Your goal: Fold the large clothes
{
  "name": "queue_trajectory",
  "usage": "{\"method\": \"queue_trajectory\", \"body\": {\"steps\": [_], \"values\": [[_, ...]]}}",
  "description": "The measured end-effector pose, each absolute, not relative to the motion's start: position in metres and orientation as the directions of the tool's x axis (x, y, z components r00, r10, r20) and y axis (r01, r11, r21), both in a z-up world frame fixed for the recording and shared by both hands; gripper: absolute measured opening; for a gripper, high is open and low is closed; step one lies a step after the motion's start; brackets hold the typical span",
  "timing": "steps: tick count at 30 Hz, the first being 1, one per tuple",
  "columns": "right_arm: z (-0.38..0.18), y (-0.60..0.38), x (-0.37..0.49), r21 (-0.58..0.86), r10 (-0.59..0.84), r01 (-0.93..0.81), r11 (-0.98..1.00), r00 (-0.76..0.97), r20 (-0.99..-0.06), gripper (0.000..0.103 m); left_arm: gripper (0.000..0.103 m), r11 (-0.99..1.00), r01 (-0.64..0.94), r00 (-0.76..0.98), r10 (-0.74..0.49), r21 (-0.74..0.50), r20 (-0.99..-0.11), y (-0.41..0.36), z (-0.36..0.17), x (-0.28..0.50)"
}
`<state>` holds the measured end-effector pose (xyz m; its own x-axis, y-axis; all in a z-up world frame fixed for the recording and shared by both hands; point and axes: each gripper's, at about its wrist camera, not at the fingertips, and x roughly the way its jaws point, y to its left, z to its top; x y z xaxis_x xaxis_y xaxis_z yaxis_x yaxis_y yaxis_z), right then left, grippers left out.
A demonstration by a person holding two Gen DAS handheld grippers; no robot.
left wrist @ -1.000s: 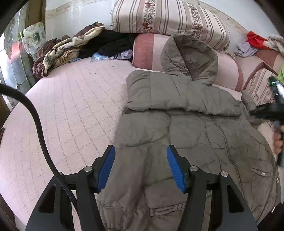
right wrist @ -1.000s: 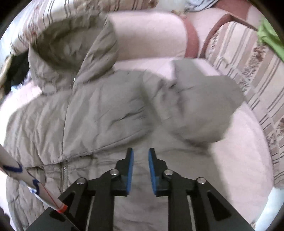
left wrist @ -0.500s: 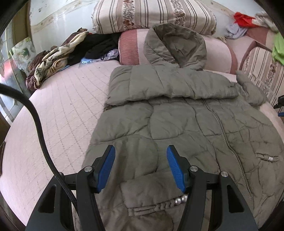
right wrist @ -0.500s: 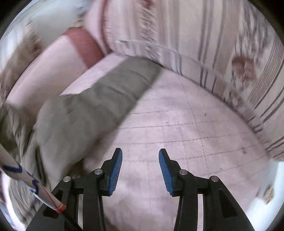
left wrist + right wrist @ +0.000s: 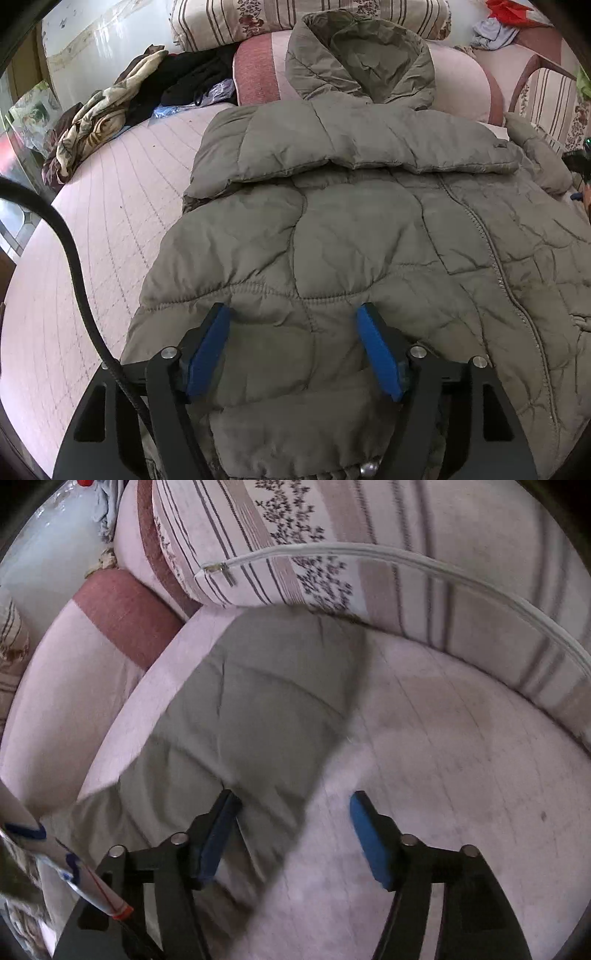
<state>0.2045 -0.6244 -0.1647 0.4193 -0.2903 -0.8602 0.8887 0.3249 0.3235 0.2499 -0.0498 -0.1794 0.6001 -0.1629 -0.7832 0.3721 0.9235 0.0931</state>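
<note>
An olive-grey quilted hooded jacket lies front up on the pink bed, its hood propped on the pillows and one sleeve folded across the chest. My left gripper is open, its blue pads straddling the jacket's lower left hem. In the right wrist view the other sleeve lies spread on the sheet. My right gripper is open, low over that sleeve's edge, with its left pad over the fabric and nothing held.
Striped floral cushions and a pink-and-maroon bolster line the bed's back and right side. A heap of dark and patterned clothes lies at the back left. Pink quilted sheet lies left of the jacket.
My right gripper opened, let the sleeve go and swung right over the outstretched sleeve. My left gripper moved forward and lower over the jacket's hem, still open.
</note>
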Motion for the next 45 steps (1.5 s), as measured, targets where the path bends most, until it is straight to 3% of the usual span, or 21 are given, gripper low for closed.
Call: {"method": "queue_trajectory", "body": {"steps": [2,5,14,18,21,25,29,38,45], "values": [[-0.161,-0.627,0.217,0.288,-0.289,0.888,0.358,0.399,-0.870,0.017,0.073,0.924,0.372,0.598,-0.162,0.092,-0.785,-0.051,-0.180,0.251],[-0.136,-0.623,0.227,0.230,-0.343,0.888,0.398,0.377,-0.860,0.007,0.073,0.924,0.372,0.594,-0.164,0.087,-0.788,-0.050,-0.180,0.252],[0.018,-0.539,0.237,0.170,-0.495,0.809,0.562,0.494,-0.715,0.006,0.073,0.925,0.376,0.578,-0.191,0.051,-0.793,-0.043,-0.172,0.246],[0.074,-0.474,0.255,0.162,-0.472,0.715,0.680,0.596,-0.650,0.006,0.073,0.920,0.392,0.579,-0.254,-0.009,-0.774,-0.035,-0.154,0.234],[0.094,-0.416,0.280,0.136,-0.423,0.624,0.769,0.658,-0.623,0.006,0.073,0.924,0.382,0.649,-0.255,0.017,-0.717,-0.025,-0.132,0.222],[0.088,-0.341,0.322,0.086,-0.342,0.497,0.863,0.702,-0.625,0.006,0.073,0.941,0.334,0.721,-0.216,0.058,-0.659,-0.008,-0.112,0.216],[0.054,-0.263,0.360,0.038,-0.259,0.375,0.926,0.707,-0.658,0.006,0.073,0.966,0.252,0.736,-0.159,0.048,-0.658,0.017,-0.104,0.229],[-0.062,-0.154,0.410,-0.027,-0.144,0.198,0.980,0.607,-0.781,0.006,0.073,0.999,0.037,0.722,-0.008,0.027,-0.692,0.077,-0.102,0.271],[-0.126,-0.126,0.414,-0.060,-0.130,0.149,0.987,0.524,-0.842,0.007,0.073,0.999,-0.026,0.676,0.000,-0.024,-0.737,0.103,-0.108,0.286]]}}
